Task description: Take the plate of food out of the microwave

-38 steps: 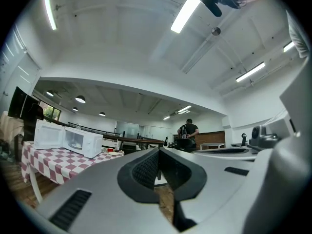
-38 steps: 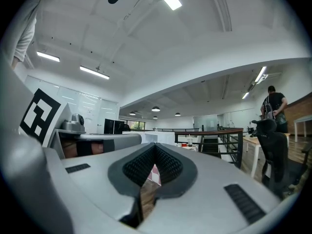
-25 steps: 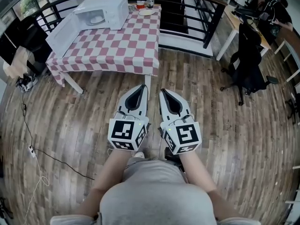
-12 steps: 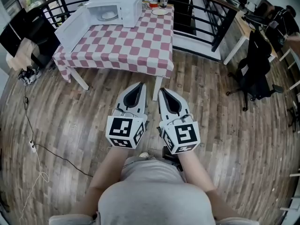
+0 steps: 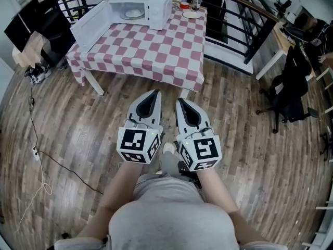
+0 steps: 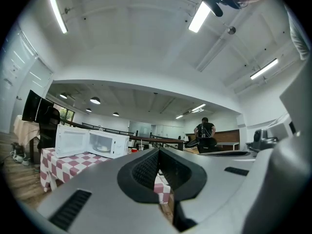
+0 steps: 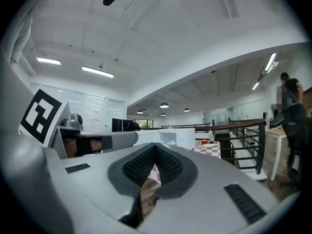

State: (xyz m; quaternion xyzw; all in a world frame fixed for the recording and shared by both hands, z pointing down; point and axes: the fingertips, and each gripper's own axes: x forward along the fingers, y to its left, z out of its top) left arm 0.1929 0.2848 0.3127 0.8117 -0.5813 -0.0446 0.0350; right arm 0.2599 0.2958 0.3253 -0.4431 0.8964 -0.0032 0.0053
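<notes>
A white microwave [image 5: 143, 5] stands at the far end of a table with a red-and-white checked cloth [image 5: 156, 51]. Its door [image 5: 91, 26] hangs open to the left. Inside lies a white plate of food [image 5: 133, 13], which in the left gripper view is a pale plate of food [image 6: 102, 148] in the microwave [image 6: 92, 143]. My left gripper [image 5: 155, 95] and right gripper [image 5: 180, 102] are held side by side over the wooden floor, well short of the table. Both are shut with nothing between the jaws. In the right gripper view the microwave [image 7: 171, 137] is small and far off.
A cup and a small dish [image 5: 192, 13] sit on the table behind the microwave. A black railing [image 5: 244, 20] runs behind the table. At the right stand an office chair [image 5: 292, 90] and a desk. A cable [image 5: 39, 160] trails over the floor at the left.
The table and microwave have come nearer and shifted right in the head view as the person walks towards them. Both grippers stay shut, side by side.
</notes>
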